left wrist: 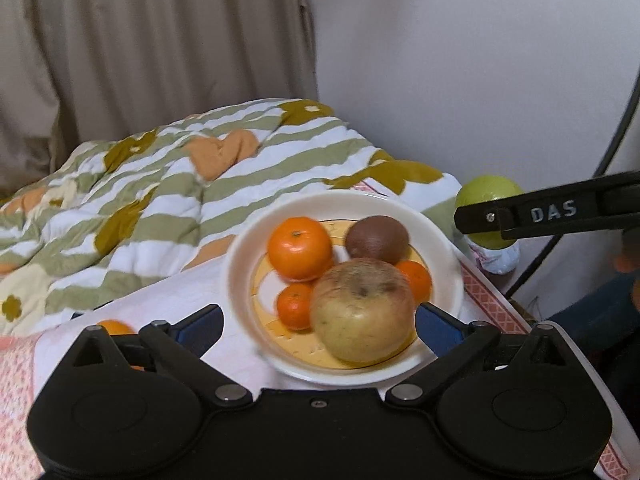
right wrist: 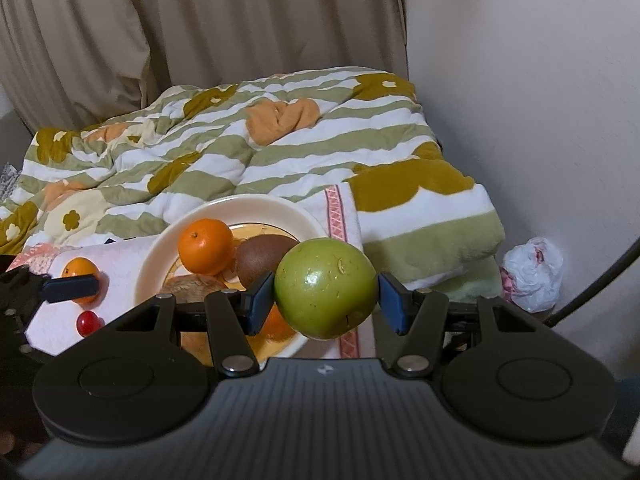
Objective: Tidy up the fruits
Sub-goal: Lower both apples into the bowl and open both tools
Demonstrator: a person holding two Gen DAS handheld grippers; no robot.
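Observation:
A cream bowl (left wrist: pixel 444 248) on the small table holds a large yellow-brown apple (left wrist: pixel 362 310), a big orange (left wrist: pixel 300 248), two small tangerines (left wrist: pixel 294 306) and a brown kiwi (left wrist: pixel 378 238). My left gripper (left wrist: pixel 320 322) is open, its blue pads on either side of the bowl's near rim. My right gripper (right wrist: pixel 326 300) is shut on a green apple (right wrist: pixel 326 288), held in the air at the bowl's (right wrist: pixel 160 248) right edge. It also shows in the left wrist view (left wrist: pixel 488 192). A loose tangerine (right wrist: pixel 78 272) and a red cherry tomato (right wrist: pixel 86 322) lie left of the bowl.
A pink-patterned white cloth (left wrist: pixel 192 292) covers the table. A striped green-and-white quilt (right wrist: pixel 248 152) lies behind it, beige curtains (right wrist: pixel 200 20) beyond. A white wall stands at right, with a crumpled plastic bag (right wrist: pixel 532 268) and a dark cable (right wrist: pixel 600 280) on the floor.

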